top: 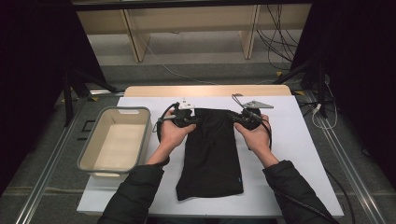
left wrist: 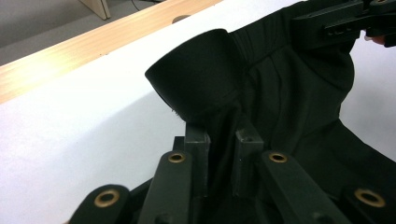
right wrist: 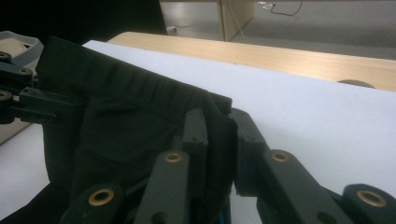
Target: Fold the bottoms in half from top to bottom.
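Observation:
A black garment (top: pixel 210 156) lies lengthwise on the white sheet (top: pixel 299 154), its waistband at the far end. My left gripper (top: pixel 190 120) is shut on the left corner of that waistband. My right gripper (top: pixel 236 119) is shut on the right corner. In the left gripper view the jaws of the left gripper (left wrist: pixel 222 135) pinch a fold of the garment (left wrist: pixel 289 102), and the cloth bulges up beyond them. In the right gripper view the right gripper (right wrist: pixel 218 122) clamps the bunched edge of the garment (right wrist: pixel 121 121), with the waistband stretched across to the left gripper (right wrist: pixel 23 100).
A grey bin (top: pixel 84 154) with a pale inside stands at the left edge of the sheet, beside the left forearm. A wooden table edge (top: pixel 205 90) runs along the far side. Cables and black stand legs (top: pixel 303 70) lie on the floor beyond.

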